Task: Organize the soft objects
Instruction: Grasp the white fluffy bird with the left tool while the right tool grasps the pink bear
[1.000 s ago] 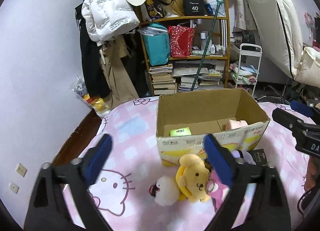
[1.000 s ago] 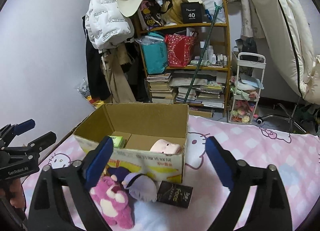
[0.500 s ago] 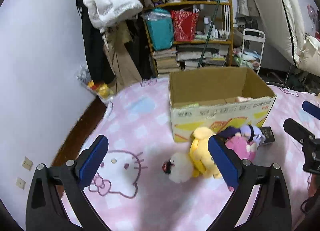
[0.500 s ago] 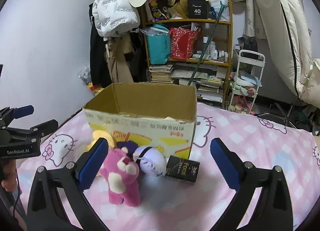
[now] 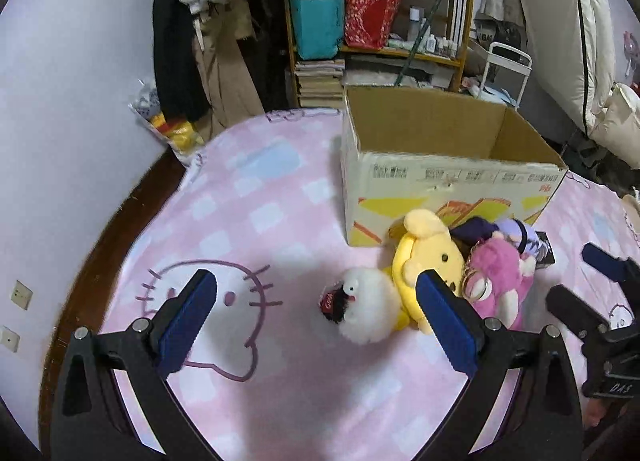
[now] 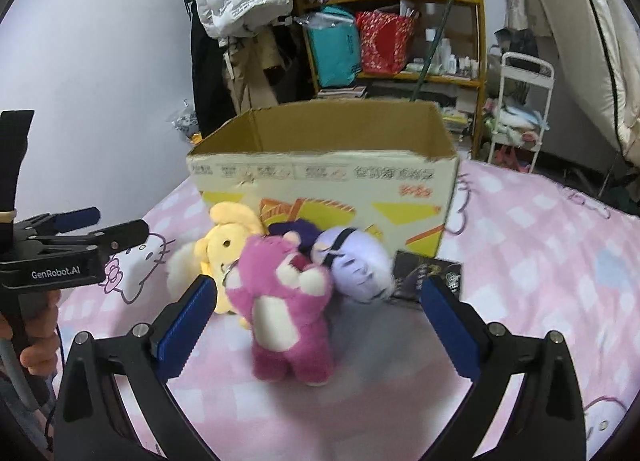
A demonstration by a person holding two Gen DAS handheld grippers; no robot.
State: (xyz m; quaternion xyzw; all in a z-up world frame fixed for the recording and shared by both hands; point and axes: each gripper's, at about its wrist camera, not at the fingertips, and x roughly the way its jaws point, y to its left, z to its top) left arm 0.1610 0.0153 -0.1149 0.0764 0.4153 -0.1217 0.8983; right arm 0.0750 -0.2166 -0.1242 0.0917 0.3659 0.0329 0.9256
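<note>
Both grippers had descended toward the bed, the left gripper [image 5: 316, 317] and right gripper [image 6: 318, 315] gaping empty, four plush toys [image 6: 288, 301] lying unboxed ahead of the fingers beside the cardboard box [image 6: 324, 185].

Both wrist cams look down along their fingers at the bed [image 5: 248, 189], near; shared: box [image 5: 440, 177], plush pile [image 6: 288, 301], shelf [image 6: 400, 21] behind.

Bare bedsheet [image 6: 540, 261] right of right gripper [image 6: 318, 319]; pink bear plush [image 6: 286, 309] between jaws, cardboard box [image 6: 324, 181] blocks ahead.
</note>
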